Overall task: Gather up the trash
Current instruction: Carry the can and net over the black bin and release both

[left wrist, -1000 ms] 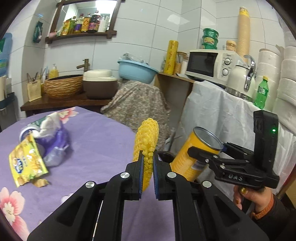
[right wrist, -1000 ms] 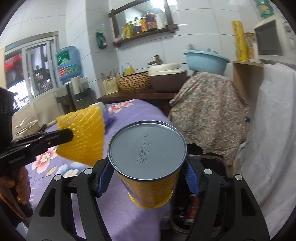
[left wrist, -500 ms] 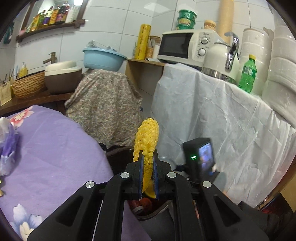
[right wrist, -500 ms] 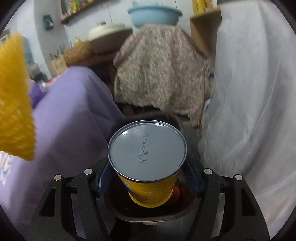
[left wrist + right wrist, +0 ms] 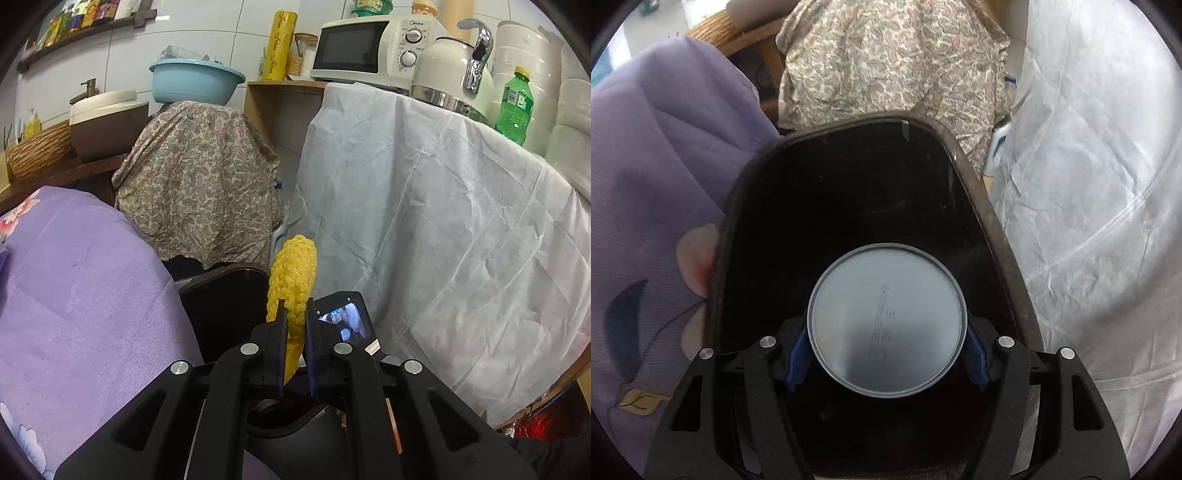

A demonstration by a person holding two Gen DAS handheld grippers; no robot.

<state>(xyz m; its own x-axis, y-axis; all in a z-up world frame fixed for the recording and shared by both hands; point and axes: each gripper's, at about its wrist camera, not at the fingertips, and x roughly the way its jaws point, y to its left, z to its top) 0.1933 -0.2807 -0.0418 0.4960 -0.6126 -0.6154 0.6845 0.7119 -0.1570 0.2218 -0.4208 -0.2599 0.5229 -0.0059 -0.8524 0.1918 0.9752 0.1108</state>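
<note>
My left gripper (image 5: 295, 314) is shut on a yellow foam fruit net (image 5: 293, 273), which stands up between the pads over the dark bin (image 5: 221, 291). Just right of the net sits the back screen of the right gripper's camera (image 5: 343, 321). In the right wrist view my right gripper (image 5: 886, 354) is shut on a chips can (image 5: 886, 321), its grey metal end facing the camera. The can hangs inside the mouth of the black trash bin (image 5: 975, 192), whose dark interior hides the can's yellow body.
A purple flowered tablecloth (image 5: 74, 295) hangs left of the bin. A paisley cloth (image 5: 199, 166) covers something behind it, and a white sheet (image 5: 443, 221) drapes a counter on the right with a microwave (image 5: 358, 48), kettle and green bottle (image 5: 513, 103).
Both grippers have swung from over the table to the bin. The right one dropped steeply with the can into the bin's mouth; the left one came lower with the yellow net.
</note>
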